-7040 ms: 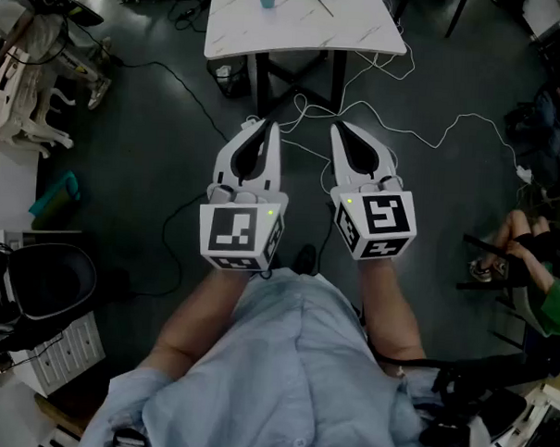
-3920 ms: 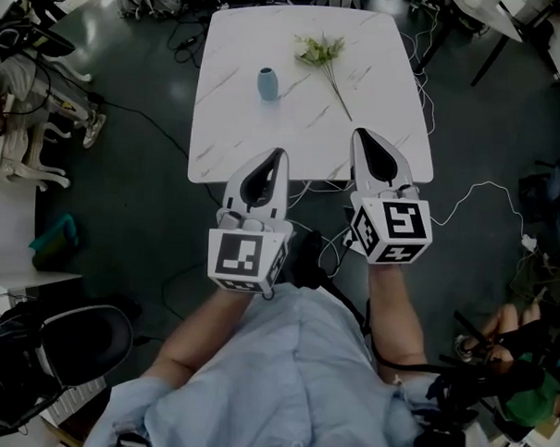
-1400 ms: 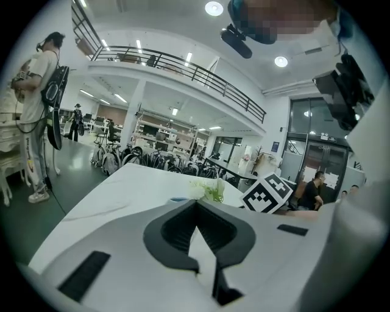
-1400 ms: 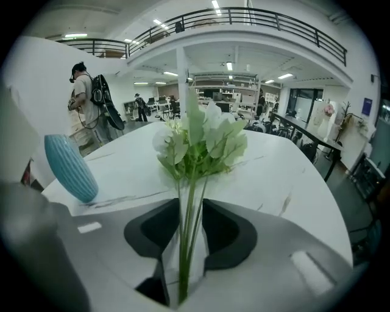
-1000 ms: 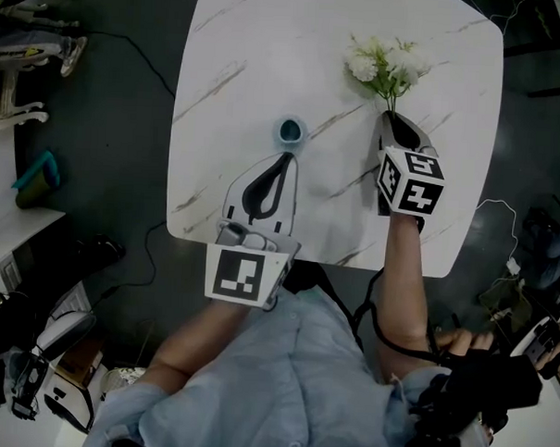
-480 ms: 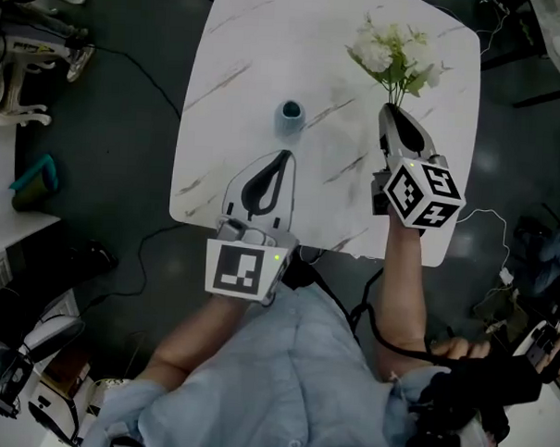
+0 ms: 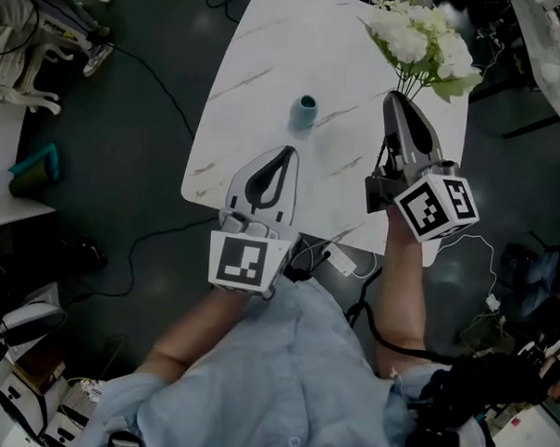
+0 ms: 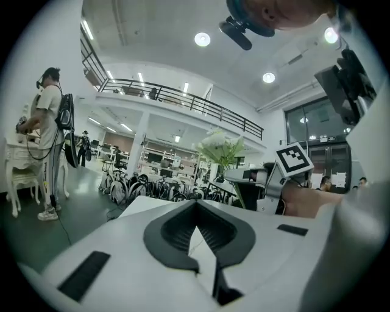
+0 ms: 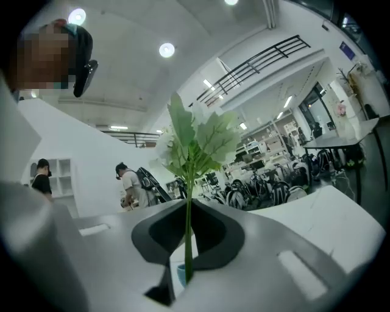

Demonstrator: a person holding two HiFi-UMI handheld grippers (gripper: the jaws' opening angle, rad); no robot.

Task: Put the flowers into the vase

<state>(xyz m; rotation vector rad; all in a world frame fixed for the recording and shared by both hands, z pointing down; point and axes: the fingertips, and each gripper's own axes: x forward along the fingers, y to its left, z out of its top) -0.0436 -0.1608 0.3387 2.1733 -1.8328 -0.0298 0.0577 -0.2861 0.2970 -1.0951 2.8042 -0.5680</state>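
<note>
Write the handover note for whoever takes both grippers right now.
Left gripper: shut, nothing between the jaws, over the near edge of the table.
Right gripper: shut on the stems of the flowers, blooms above the jaws.
Vase: upright on the table, between the two grippers and farther out, no flowers in it.
Done: flowers are in the grip.
Left: bring the stems over the vase mouth, lower them in, open the right jaws. The left gripper could probably steady the vase.
</note>
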